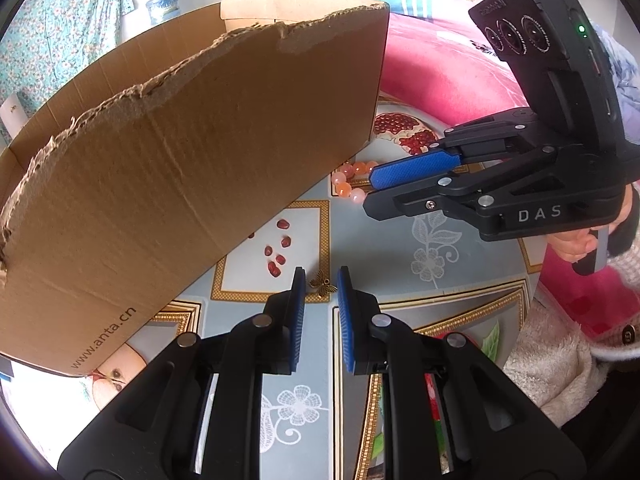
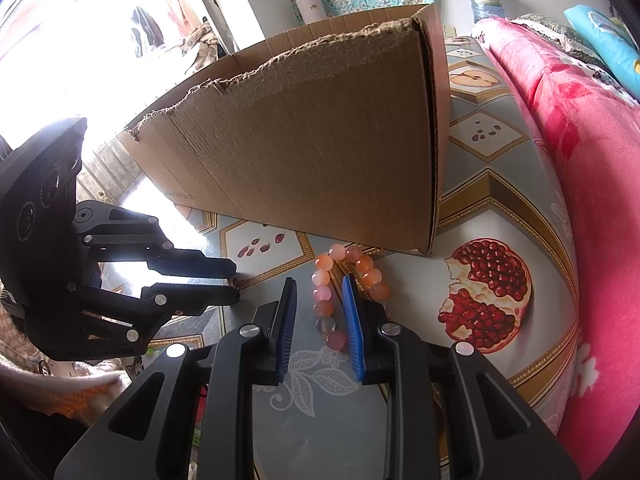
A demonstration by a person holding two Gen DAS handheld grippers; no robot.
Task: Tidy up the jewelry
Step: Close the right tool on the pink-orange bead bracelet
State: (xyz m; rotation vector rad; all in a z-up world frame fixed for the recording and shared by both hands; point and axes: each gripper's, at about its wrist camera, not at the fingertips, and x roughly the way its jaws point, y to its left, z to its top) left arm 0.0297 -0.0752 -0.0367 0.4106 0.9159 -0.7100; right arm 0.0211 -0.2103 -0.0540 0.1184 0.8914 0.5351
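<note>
Bracelet (image 2: 344, 288) and charm (image 1: 322, 286) lie mid-frame outside the box (image 2: 312, 148) (nothing stowed), each straddled by narrow, non-gripping jaws of right gripper (image 2: 320, 284) and left gripper (image 1: 320, 278).

I see pink-and-orange beads on the bracelet (image 2: 334, 280); plain brown cardboard box (image 1: 192, 160); pomegranate-print, gold-bordered tablecloth (image 2: 486, 292); pink blanket (image 2: 592, 184).

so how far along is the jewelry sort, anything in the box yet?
Nothing looks done: the cardboard box interior is hidden, so I can't tell what's in it. In hand: the left gripper straddles a small butterfly charm on the table; the right gripper straddles one side of the pink-orange bead bracelet. Whether either pinches its piece is unclear; both lie on the tablecloth. Left: lift both and put them away.
</note>
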